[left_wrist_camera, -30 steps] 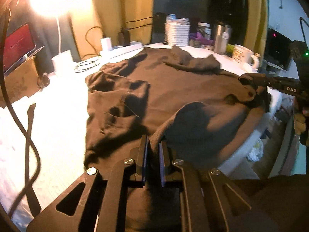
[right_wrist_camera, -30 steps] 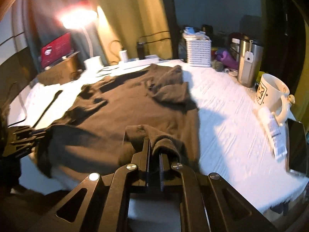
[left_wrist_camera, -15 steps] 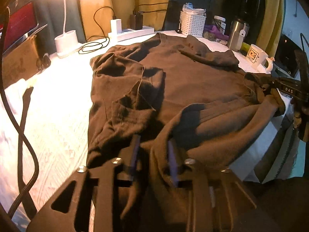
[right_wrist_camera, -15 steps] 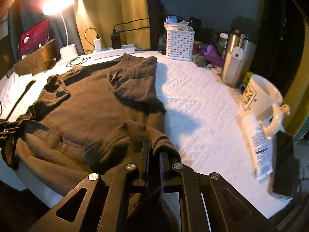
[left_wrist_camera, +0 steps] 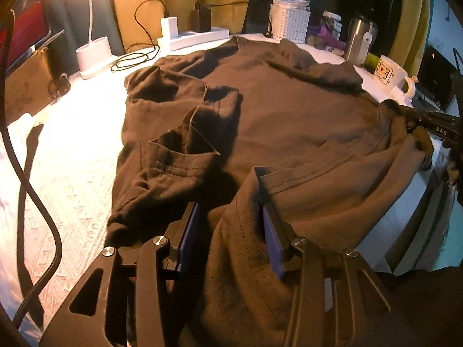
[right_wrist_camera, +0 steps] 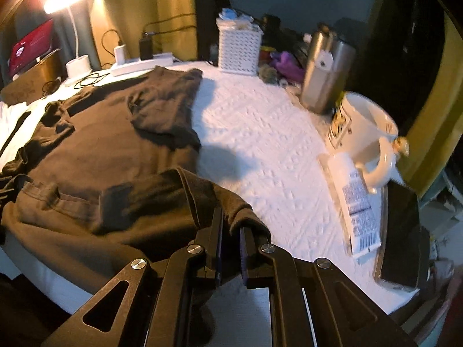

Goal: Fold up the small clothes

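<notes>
The dark brown cotton T-shirt [left_wrist_camera: 289, 110] lies spread on the white textured table cover [right_wrist_camera: 275, 144], hem nearest both grippers. The left gripper [left_wrist_camera: 231, 225] stands open astride the hem; the right gripper [right_wrist_camera: 230, 231] clamps the hem's corner.

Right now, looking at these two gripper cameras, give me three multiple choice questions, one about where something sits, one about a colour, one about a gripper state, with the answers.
1. Where does the white mug stand?
A. On the brown shirt
B. On the white cloth, right of the shirt, near the steel tumbler
C. Inside the white basket

2. What colour is the shirt?
A. Brown
B. Blue
C. Red

3. What is the state of the left gripper?
A. Shut on a cable
B. Shut on the mug
C. Open, with shirt fabric lying between its fingers

Answers: 1 B, the mug sits on the white cloth beside the steel tumbler. 2 A, the fabric is brown in both views. 3 C, its fingers stand wide apart, while the right gripper pinches the hem.
</notes>
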Demonstrator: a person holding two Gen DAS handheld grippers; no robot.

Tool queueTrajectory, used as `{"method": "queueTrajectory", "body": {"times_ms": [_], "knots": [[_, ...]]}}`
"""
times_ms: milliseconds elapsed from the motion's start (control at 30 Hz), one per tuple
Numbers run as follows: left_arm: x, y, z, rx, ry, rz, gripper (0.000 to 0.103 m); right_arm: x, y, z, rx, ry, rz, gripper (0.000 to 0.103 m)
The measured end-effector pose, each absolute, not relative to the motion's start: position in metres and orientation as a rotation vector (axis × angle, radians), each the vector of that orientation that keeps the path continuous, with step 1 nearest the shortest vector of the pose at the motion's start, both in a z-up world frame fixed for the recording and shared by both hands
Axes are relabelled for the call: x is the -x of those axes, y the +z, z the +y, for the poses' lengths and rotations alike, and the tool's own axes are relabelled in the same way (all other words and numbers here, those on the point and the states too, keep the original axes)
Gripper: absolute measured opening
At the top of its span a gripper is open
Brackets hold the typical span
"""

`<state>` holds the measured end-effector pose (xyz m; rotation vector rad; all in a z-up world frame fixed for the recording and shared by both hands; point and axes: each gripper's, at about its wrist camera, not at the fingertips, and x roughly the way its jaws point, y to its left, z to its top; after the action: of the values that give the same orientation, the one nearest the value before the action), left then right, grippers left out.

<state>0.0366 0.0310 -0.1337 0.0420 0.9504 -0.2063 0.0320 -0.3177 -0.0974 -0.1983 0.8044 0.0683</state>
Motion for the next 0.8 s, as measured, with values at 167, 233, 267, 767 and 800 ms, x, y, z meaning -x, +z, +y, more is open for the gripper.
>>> {"method": "queueTrajectory", "body": {"times_ms": [167, 233, 267, 767, 800], "knots": [[-0.037, -0.134, 0.03, -0.064, -0.207, 0.938, 0.019, -0.027, -0.109, -0.338, 0.156, 0.043, 0.836, 0.01], [-0.036, -0.132, 0.029, -0.077, -0.208, 0.936, 0.011, -0.023, -0.11, -0.347, 0.135, 0.027, 0.838, 0.01], [-0.036, -0.131, 0.03, -0.08, -0.203, 0.933, 0.006, -0.021, -0.11, -0.353, 0.117, 0.026, 0.837, 0.01], [-0.041, -0.104, 0.049, -0.083, -0.088, 0.825, 0.004, 0.001, -0.097, -0.376, 0.041, 0.062, 0.794, 0.01], [-0.043, -0.103, 0.048, -0.09, -0.079, 0.819, 0.004, 0.003, -0.096, -0.383, -0.007, 0.084, 0.787, 0.01]]}}
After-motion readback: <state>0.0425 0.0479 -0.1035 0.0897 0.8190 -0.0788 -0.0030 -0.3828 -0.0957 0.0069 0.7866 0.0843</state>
